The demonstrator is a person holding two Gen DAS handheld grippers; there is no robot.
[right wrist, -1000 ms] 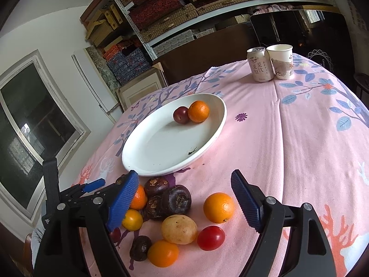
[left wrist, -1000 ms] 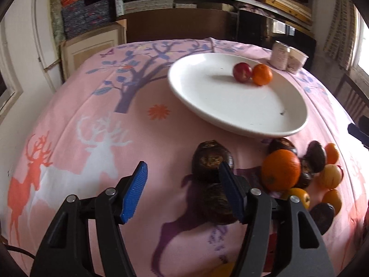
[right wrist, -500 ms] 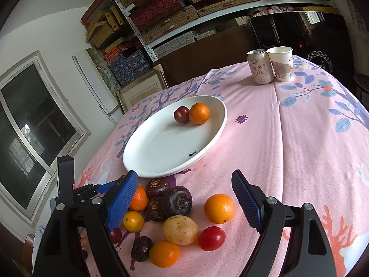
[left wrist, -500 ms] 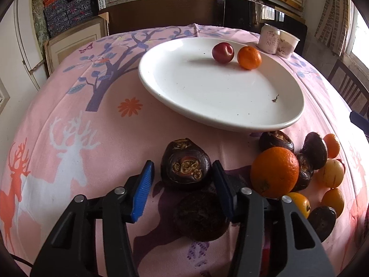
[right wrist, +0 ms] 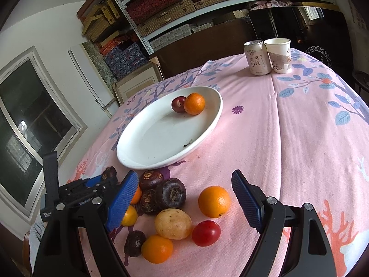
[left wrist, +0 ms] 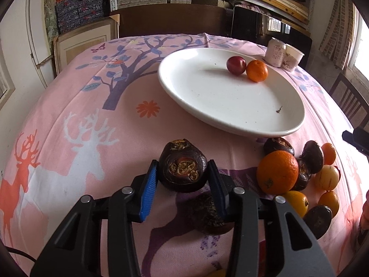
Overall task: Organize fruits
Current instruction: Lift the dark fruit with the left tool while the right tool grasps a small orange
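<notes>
The white oval ceramic plate (right wrist: 143, 159) holds two fruits, one dark red plum (right wrist: 178, 104) touching one small orange mandarin (right wrist: 194, 103) at its 1 o'clock rim. Half a second ago the left gripper (left wrist: 183, 180) was open around the dark purple wrinkled water chestnut (left wrist: 183, 166); its blue pads now clamp it (a second chestnut (left wrist: 207, 217) lies beneath). The right gripper (right wrist: 184, 204) hangs wide open above the loose fruit pile (right wrist: 170, 210) at the plate's 6 o'clock.

Setting, as I see it through both wrist cameras: a lived-in home room. Evidence: round worktop (right wrist: 311, 138) under a pink tablecloth printed with deer and trees; wall shelves (right wrist: 184, 7) stacked with woven and patterned boxes; a wooden chair (left wrist: 348, 97) by a curtained window (left wrist: 362, 46); a drink can (right wrist: 257, 57) beside a paper cup (right wrist: 279, 55).
</notes>
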